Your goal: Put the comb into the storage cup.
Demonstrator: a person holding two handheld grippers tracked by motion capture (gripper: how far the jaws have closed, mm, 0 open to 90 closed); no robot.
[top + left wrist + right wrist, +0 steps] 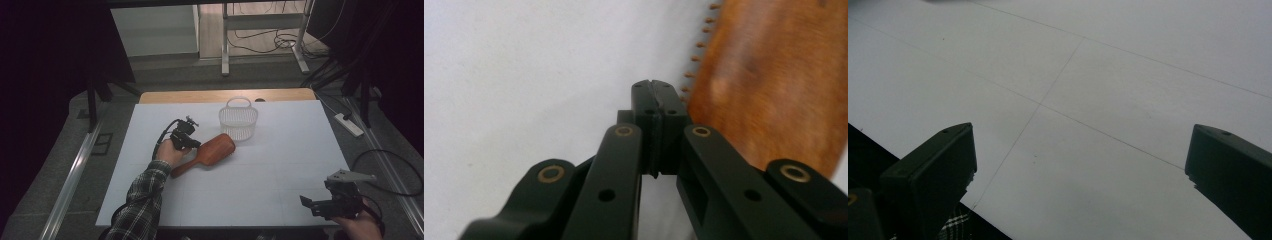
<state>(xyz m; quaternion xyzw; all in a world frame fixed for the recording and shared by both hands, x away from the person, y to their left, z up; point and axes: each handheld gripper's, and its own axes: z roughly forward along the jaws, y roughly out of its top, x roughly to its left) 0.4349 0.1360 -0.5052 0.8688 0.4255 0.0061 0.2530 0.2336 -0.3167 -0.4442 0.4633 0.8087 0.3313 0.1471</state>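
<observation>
Hairbrush [210, 152]: wooden, lying back-up on the white counter [280, 165]; head toward the basket, handle toward the person; bristles visible along its edge in the left gripper view
Left gripper [191, 144]: jaws clenched together on nothing; tips just beside the hairbrush at its neck
Right gripper [310, 204]: jaws spread wide; over bare counter at the near right corner, well apart from the hairbrush
Basket [238, 120]: white mesh, upright, just beyond the hairbrush head
</observation>
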